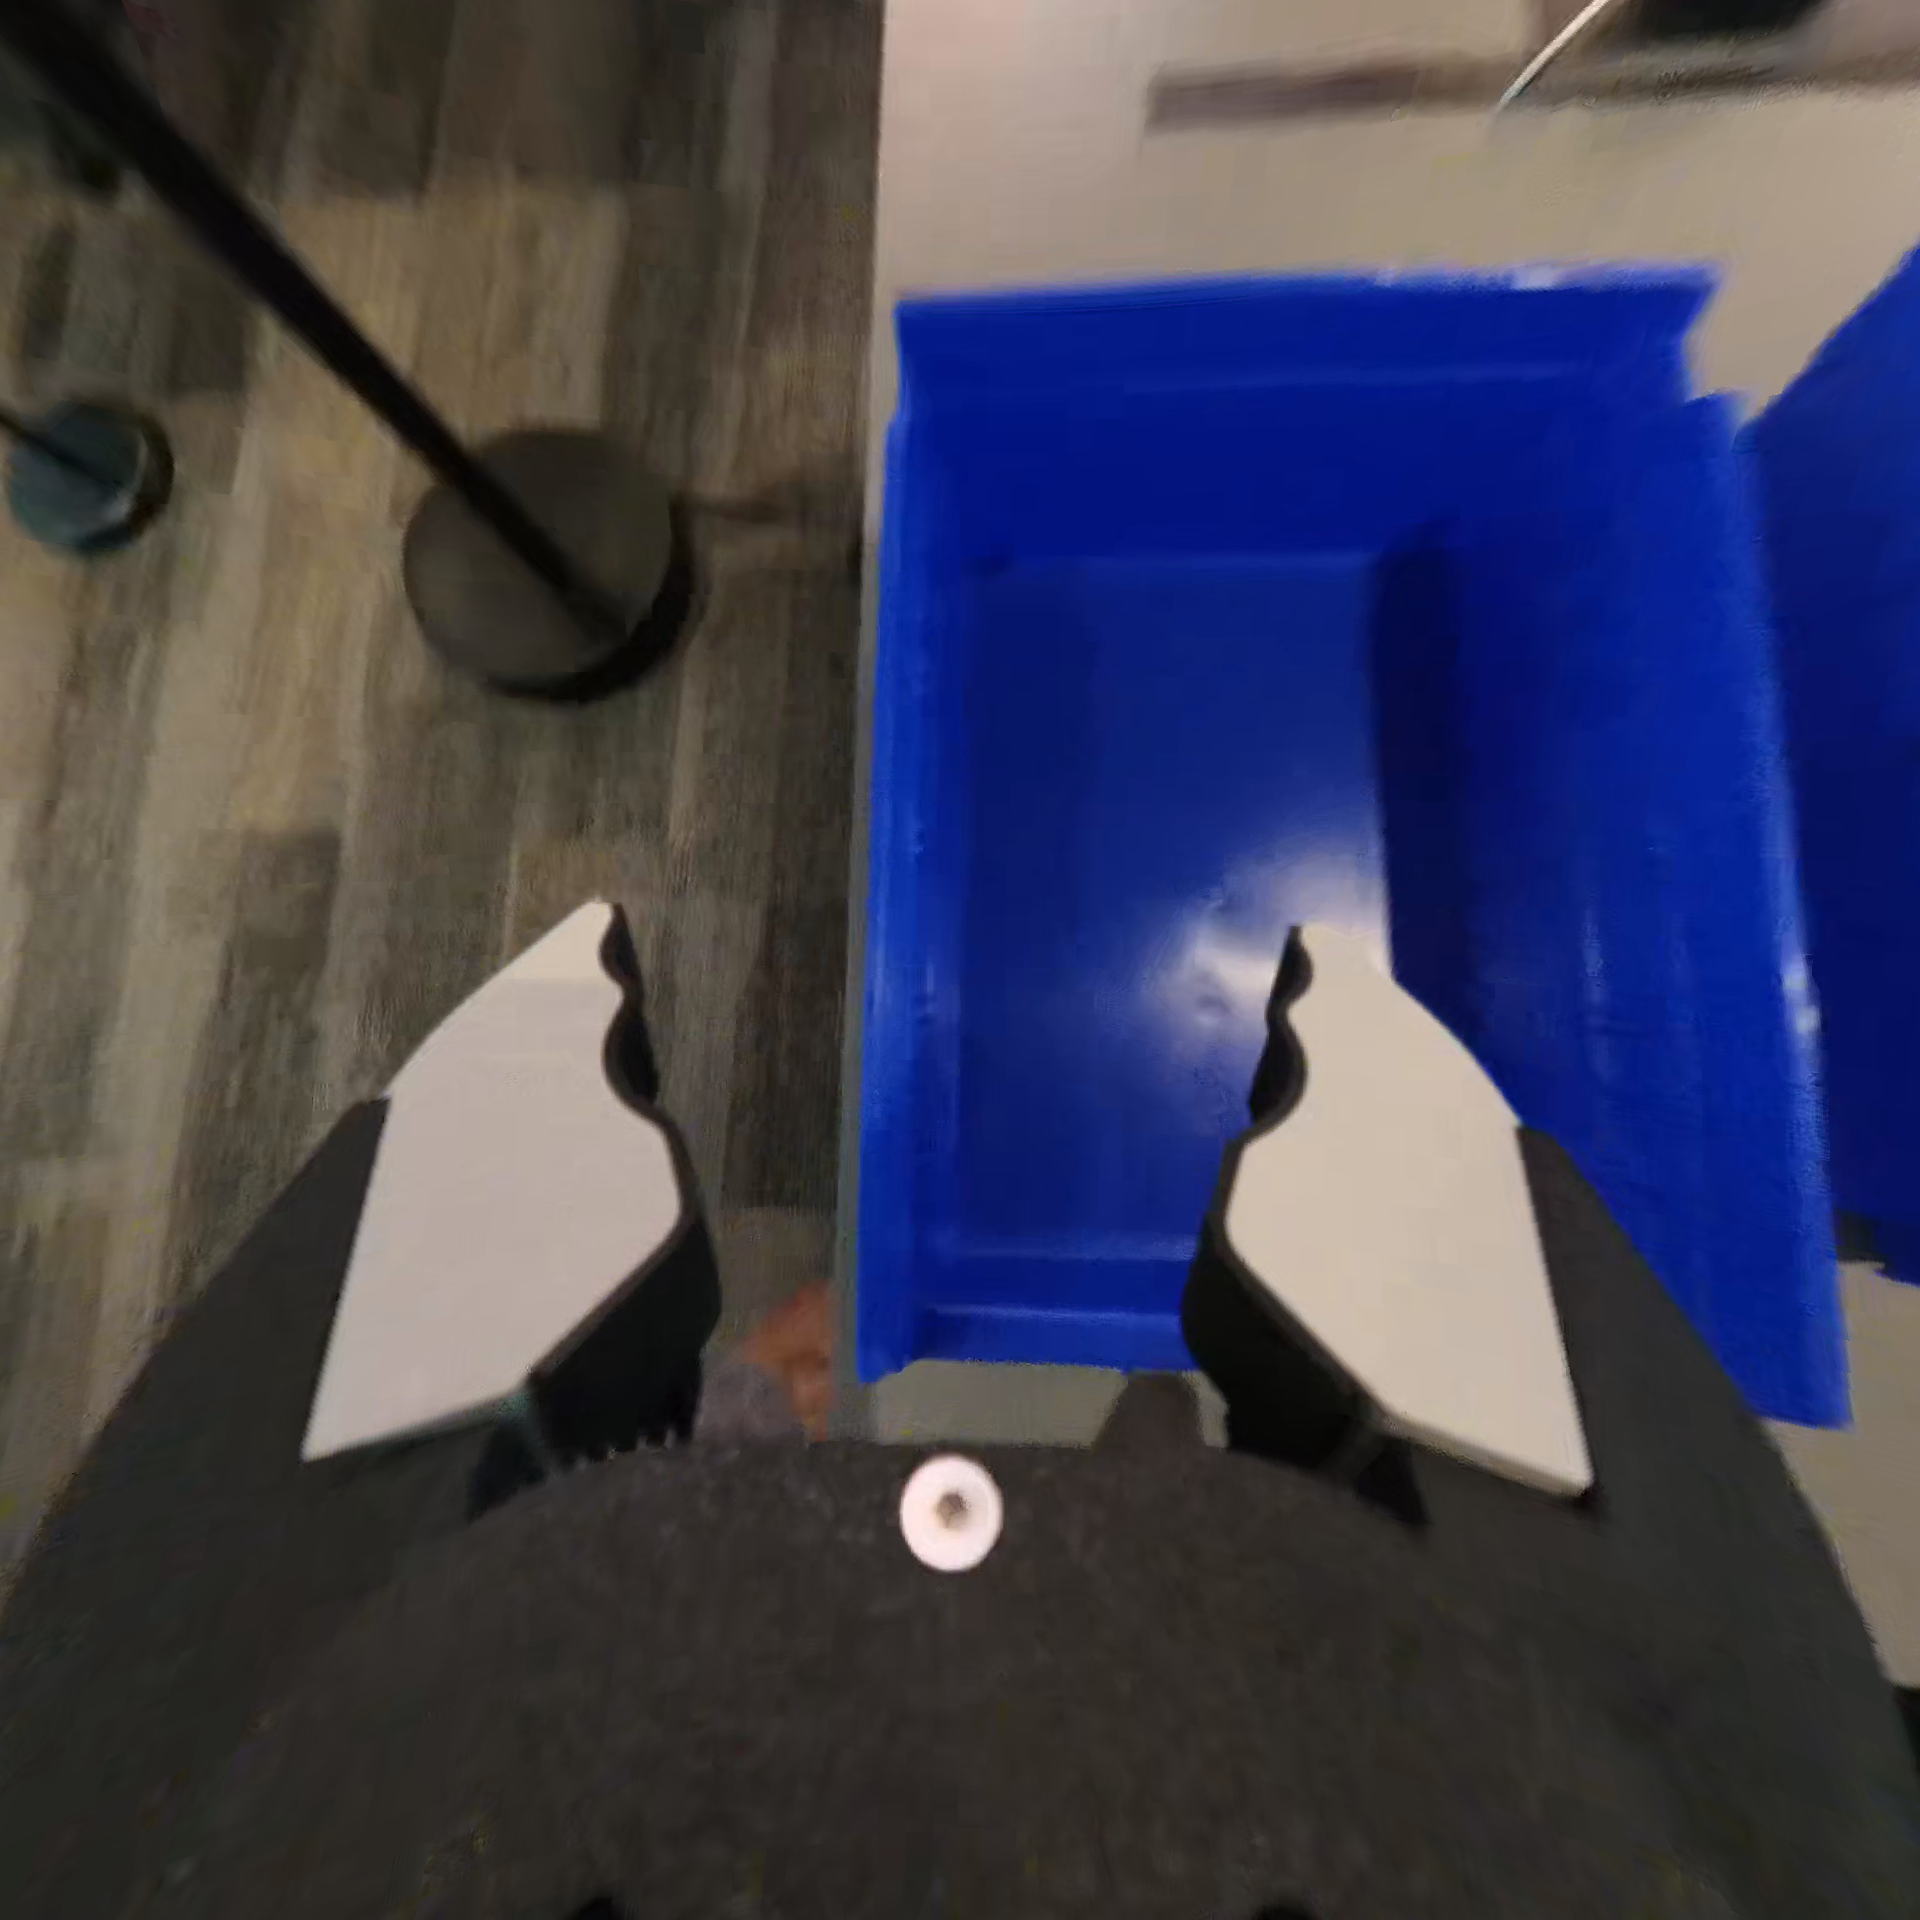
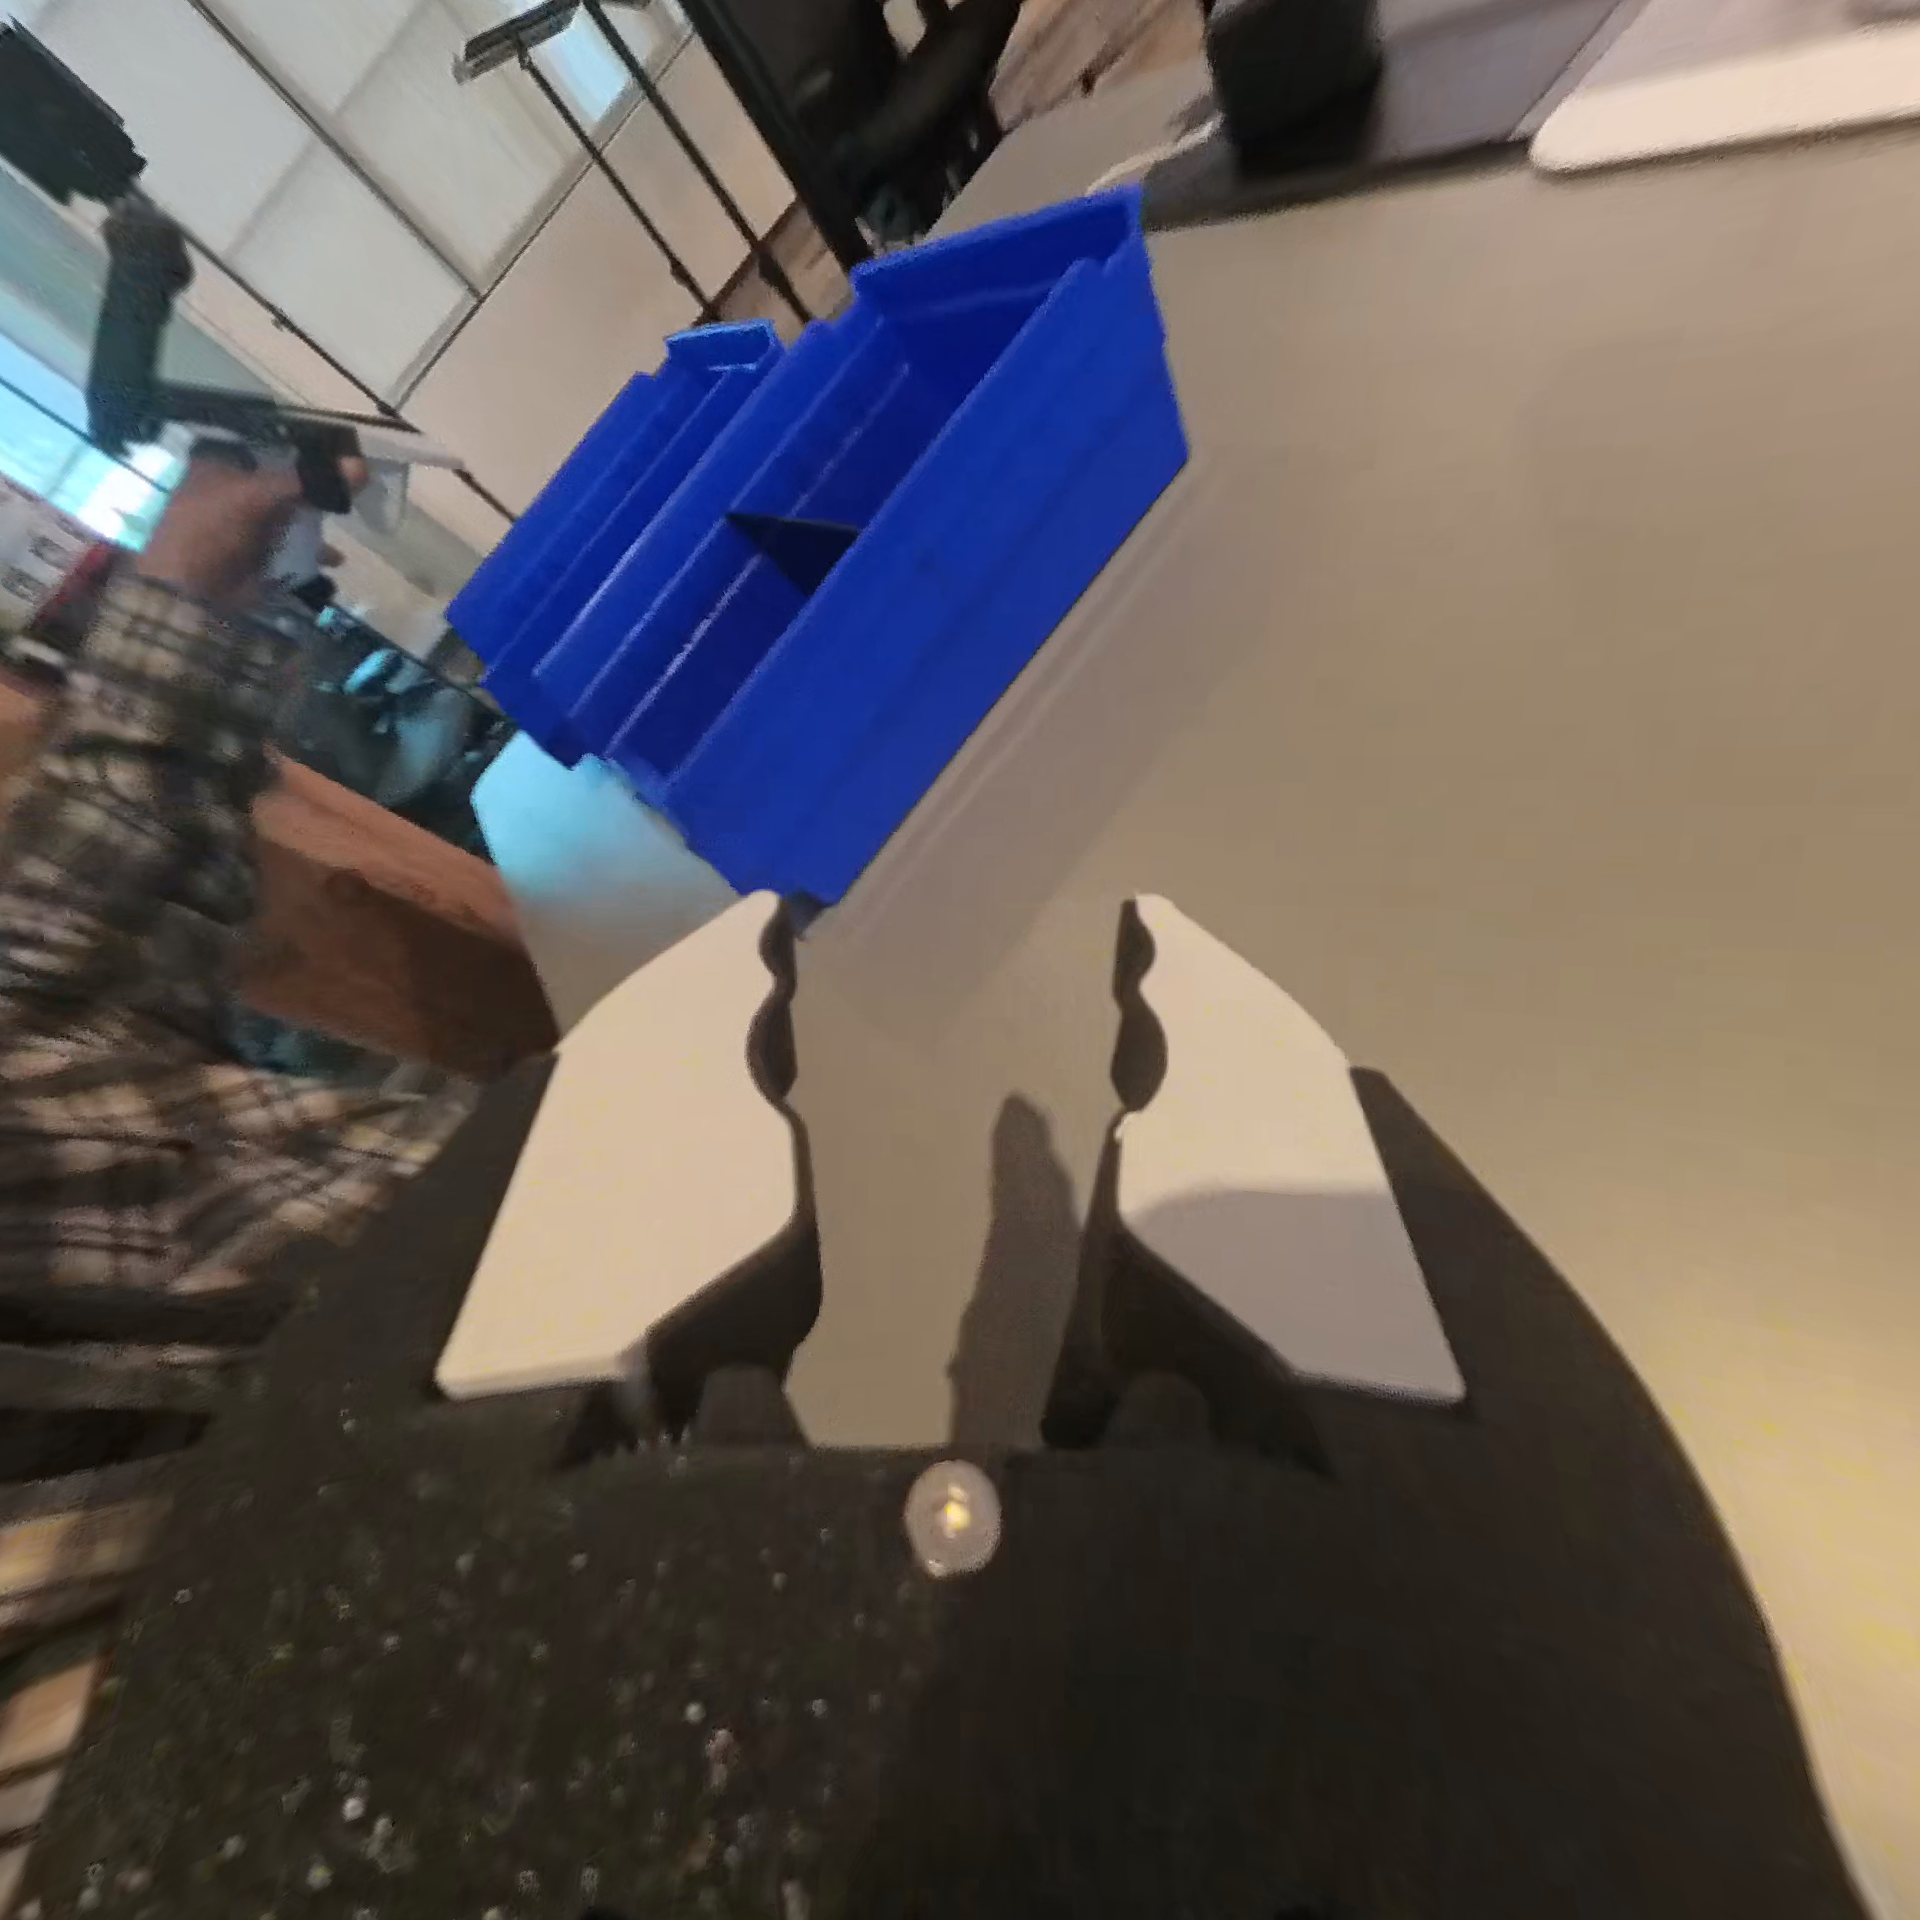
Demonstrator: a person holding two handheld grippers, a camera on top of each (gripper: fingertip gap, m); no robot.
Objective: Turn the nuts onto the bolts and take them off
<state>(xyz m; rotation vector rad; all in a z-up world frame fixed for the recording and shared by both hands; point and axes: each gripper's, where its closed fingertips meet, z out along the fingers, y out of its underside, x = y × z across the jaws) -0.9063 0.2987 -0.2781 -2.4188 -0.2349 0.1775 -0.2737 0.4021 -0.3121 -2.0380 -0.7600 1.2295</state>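
No nuts or bolts show in either view. My left gripper point(image 1: 951, 935) is open and empty, held above the near left part of a blue plastic bin point(image 1: 1164, 790) whose visible floor is bare. A second blue bin point(image 1: 1849, 727) stands to its right. In the right wrist view my right gripper point(image 2: 951, 920) is open and empty above the pale table point(image 2: 1507, 831), just short of the near corner of the blue bins point(image 2: 914, 582), which stand side by side near the table's left edge. Both views are blurred.
In the left wrist view the table edge runs along the bin's left side; beyond it is grey wood-look floor with a black stand pole and round base point(image 1: 540, 561). In the right wrist view a person in a plaid garment point(image 2: 135, 831) stands at the left, with dark objects point(image 2: 1288, 73) at the table's far end. The grippers' ends are close to 65 cm from one another.
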